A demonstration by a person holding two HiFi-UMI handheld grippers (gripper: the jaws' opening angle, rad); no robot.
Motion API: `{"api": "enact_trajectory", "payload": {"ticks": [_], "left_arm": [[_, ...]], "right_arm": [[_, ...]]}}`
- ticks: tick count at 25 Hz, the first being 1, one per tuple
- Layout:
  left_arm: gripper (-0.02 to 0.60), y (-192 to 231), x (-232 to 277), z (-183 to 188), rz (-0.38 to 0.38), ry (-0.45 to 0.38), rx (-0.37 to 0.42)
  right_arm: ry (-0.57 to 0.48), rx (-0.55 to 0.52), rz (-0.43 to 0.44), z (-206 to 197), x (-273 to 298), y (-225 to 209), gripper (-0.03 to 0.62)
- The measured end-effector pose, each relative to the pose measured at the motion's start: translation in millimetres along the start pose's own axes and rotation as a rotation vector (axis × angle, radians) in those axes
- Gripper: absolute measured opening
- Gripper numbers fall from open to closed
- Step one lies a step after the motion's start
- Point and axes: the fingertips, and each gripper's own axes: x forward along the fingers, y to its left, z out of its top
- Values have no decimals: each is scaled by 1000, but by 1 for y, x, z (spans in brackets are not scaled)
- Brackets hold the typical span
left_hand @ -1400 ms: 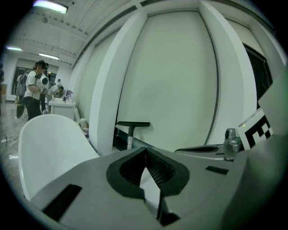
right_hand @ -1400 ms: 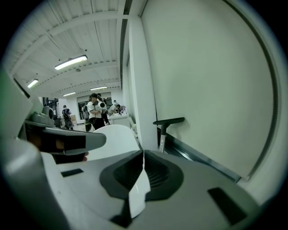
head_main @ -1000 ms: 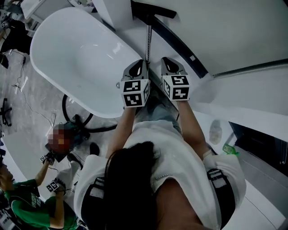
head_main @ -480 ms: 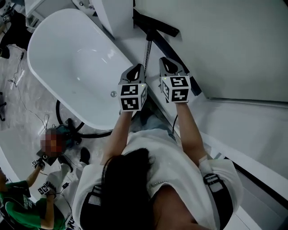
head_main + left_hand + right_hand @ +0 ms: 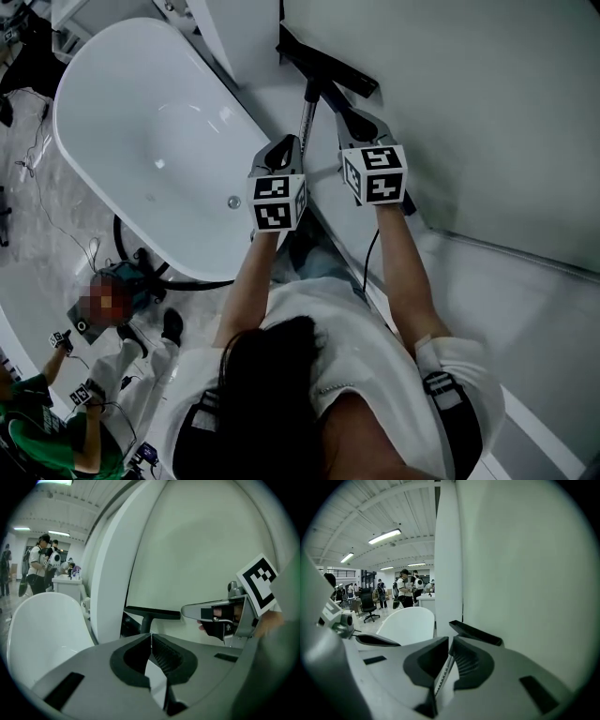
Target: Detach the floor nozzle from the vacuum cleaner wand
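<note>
The black floor nozzle [image 5: 328, 64] lies on the white floor at the foot of the wall, and the metal wand [image 5: 305, 117] runs back from it toward me. My left gripper [image 5: 286, 142] hovers just left of the wand, shut and empty. On the wand's right, nearer the nozzle, my right gripper [image 5: 361, 120] is also shut and empty. In the left gripper view the nozzle [image 5: 152, 612] sits ahead of the closed jaws, with the right gripper [image 5: 215, 613] to its right. In the right gripper view the nozzle [image 5: 476, 633] shows just beyond the closed jaws.
A white bathtub [image 5: 141, 122] fills the left side, close beside the wand. A pale wall panel [image 5: 469, 112] rises on the right and a white column [image 5: 234, 28] stands behind the nozzle. A black hose and the vacuum body [image 5: 131, 281] lie on the floor, with people [image 5: 56, 431] crouched nearby.
Both grippers have moved forward along the wand toward the nozzle, the right one farther. Both stayed shut and empty.
</note>
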Motion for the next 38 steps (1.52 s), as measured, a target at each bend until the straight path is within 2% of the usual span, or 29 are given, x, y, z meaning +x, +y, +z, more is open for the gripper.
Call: {"api": "enact_trajectory", "payload": {"ticks": [5, 6, 8, 12, 20, 27, 30, 34, 38], "left_arm": [[5, -2, 6, 2, 5, 5, -14], [5, -2, 8, 1, 6, 7, -17], [5, 2, 16, 2, 11, 9, -25], [5, 11, 31, -2, 28, 28, -37], [5, 13, 48, 1, 50, 34, -40], [6, 20, 61, -9, 75, 56, -53], [6, 23, 68, -10, 85, 60, -50], [6, 26, 72, -14, 93, 73, -49], [6, 22, 76, -15, 91, 85, -46]], "right_arm": [[38, 6, 40, 12, 7, -17, 21], [43, 5, 49, 15, 10, -20, 35], [64, -15, 78, 21, 23, -24, 134], [100, -68, 104, 26, 48, -30, 152], [211, -209, 206, 28, 80, -44, 236], [316, -282, 271, 13, 104, -50, 280], [345, -305, 267, 13, 112, -58, 283], [435, -359, 310, 4, 116, -58, 300], [474, -408, 324, 1, 121, -64, 302]]}}
